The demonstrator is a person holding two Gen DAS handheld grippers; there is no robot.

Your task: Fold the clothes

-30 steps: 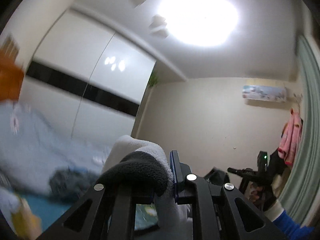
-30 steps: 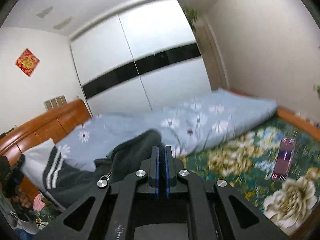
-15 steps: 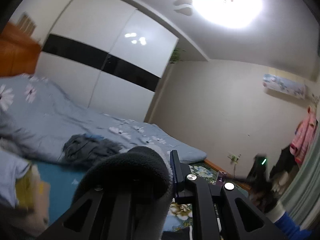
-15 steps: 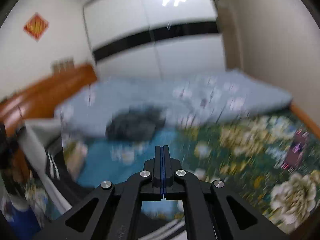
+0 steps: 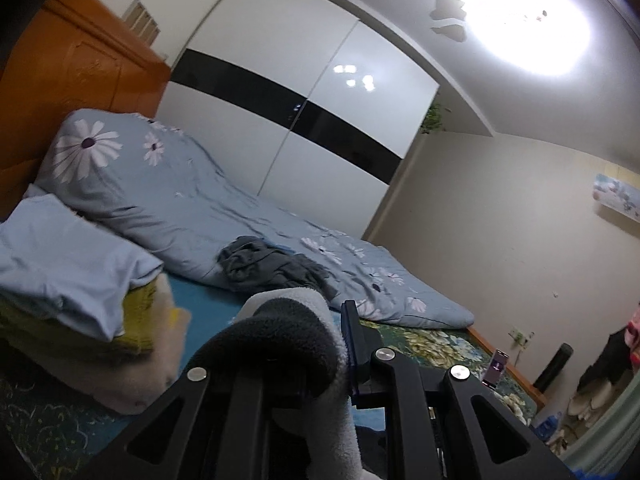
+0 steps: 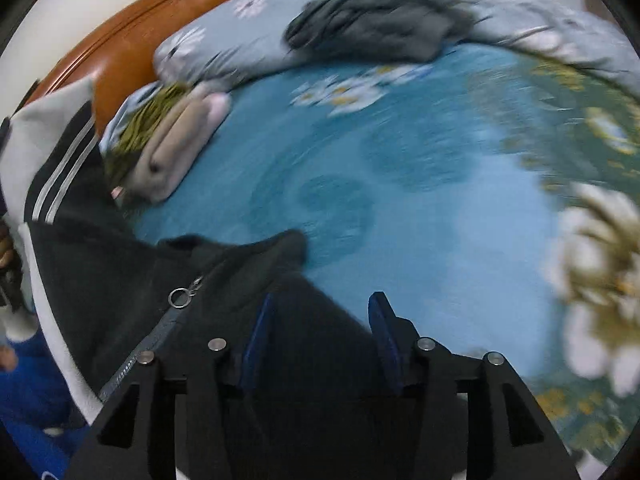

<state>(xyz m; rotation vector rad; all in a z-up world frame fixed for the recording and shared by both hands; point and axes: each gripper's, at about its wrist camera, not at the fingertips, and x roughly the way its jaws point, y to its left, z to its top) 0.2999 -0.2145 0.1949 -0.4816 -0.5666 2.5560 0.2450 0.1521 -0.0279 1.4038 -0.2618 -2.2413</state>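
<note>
1. Both of my claws are busy with the same garment: my left claw is clamped on a thick fold of the black fleece jacket, whose pale lining bulges up and over between the fingers, hiding the left finger; my right claw has its two blue-padded fingers spread apart, with the jacket lying under and between them.
2. Beneath everything is the bed, covered by a blue sheet with flower patterns; this view is blurred by motion.
3. Along the far side of the bed lies a pale blue quilt printed with white daisies, bunched against the orange wooden headboard.
4. My jacket spreads over the near left part of the bed in the right view, its collar end reaching onto the blue sheet, with white stripes on the grey-and-black part at the left edge.
5. Near the headboard sits a stack of folded clothes: a beige piece at the bottom, something olive-yellow above it, a light blue one on top.
6. A crumpled dark grey garment rests on the quilt, well apart from the stack.
7. Smallest of all, the ring-shaped zip pull lies on the jacket just left of my right claw.
</note>
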